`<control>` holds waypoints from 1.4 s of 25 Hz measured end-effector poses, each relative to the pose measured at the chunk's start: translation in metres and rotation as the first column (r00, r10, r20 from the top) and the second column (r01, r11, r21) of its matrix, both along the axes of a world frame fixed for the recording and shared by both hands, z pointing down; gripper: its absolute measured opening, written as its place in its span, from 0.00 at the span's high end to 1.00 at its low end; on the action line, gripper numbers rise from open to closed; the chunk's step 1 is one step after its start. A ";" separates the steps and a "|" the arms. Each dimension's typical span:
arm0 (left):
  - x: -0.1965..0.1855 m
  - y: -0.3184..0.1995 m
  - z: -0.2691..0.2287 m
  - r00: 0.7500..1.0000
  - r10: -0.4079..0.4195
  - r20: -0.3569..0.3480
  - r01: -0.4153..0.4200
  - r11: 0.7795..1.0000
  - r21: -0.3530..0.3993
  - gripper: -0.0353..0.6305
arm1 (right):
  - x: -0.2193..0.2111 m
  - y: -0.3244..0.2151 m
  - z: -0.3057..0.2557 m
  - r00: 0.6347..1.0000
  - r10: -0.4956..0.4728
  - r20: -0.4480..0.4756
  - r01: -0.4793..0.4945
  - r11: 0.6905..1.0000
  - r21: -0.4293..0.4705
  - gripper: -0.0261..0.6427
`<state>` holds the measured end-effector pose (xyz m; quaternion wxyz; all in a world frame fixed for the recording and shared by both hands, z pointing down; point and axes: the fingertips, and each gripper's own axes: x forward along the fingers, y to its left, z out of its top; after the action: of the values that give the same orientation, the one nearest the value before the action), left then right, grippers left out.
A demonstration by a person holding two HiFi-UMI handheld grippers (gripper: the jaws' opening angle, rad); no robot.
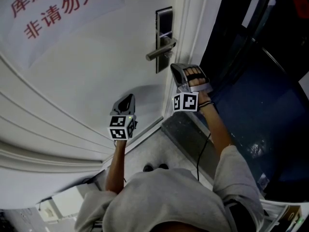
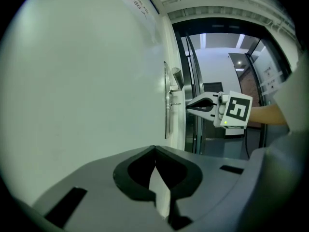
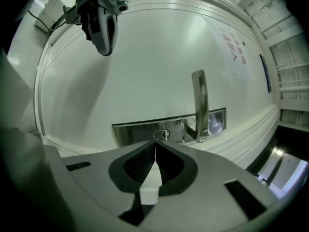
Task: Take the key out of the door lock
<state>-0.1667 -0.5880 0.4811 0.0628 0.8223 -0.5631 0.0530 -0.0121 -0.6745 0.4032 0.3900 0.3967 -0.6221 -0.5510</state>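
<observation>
A small silver key (image 3: 161,135) sticks out of the steel lock plate (image 3: 135,129) on the white door (image 1: 96,71), beside the lever handle (image 3: 200,105). My right gripper (image 3: 155,146) is shut, its tips just short of the key's head, and I see nothing held between them. From the side, in the left gripper view, the key (image 2: 176,103) and the right gripper (image 2: 188,105) stand nearly touching. My left gripper (image 2: 155,151) is shut and empty. It hangs lower along the door (image 1: 128,98), away from the lock.
A paper sign with red characters (image 1: 53,8) is stuck on the door's upper left. To the right of the door frame (image 1: 195,28) lies a dark opening with a blue floor (image 1: 260,105). A white box (image 1: 63,202) sits on the floor at the lower left.
</observation>
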 end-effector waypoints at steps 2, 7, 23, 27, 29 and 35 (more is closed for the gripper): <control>0.000 0.000 0.001 1.000 0.002 -0.002 -0.002 1.000 -0.001 0.92 | 0.001 -0.001 0.001 1.000 0.004 0.022 -0.003 1.000 -0.022 0.92; -0.001 -0.002 0.002 1.000 0.006 -0.005 -0.006 1.000 -0.002 0.92 | -0.001 -0.007 -0.003 0.999 0.009 0.052 -0.005 0.998 -0.064 0.80; -0.008 0.004 0.009 1.000 0.008 -0.013 -0.008 1.000 -0.024 0.92 | -0.013 -0.044 -0.020 0.999 0.034 -0.020 -0.032 0.998 0.052 0.81; -0.013 0.004 0.009 1.000 -0.004 -0.019 0.004 1.000 -0.026 0.92 | -0.020 -0.048 -0.021 0.999 0.026 -0.021 -0.025 0.998 0.065 0.85; -0.013 0.004 0.009 1.000 -0.006 -0.020 0.005 1.000 -0.024 0.92 | -0.021 -0.051 -0.021 0.999 0.030 -0.019 -0.029 0.997 0.067 0.88; -0.014 0.006 0.012 1.000 -0.004 -0.019 0.003 1.000 -0.030 0.92 | -0.021 -0.051 -0.017 0.999 0.040 -0.026 -0.038 0.996 0.078 0.91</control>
<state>-0.1803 -0.5816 0.4926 0.0805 0.8208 -0.5630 0.0537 -0.0336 -0.7258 0.3859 0.3935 0.4159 -0.5868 -0.5726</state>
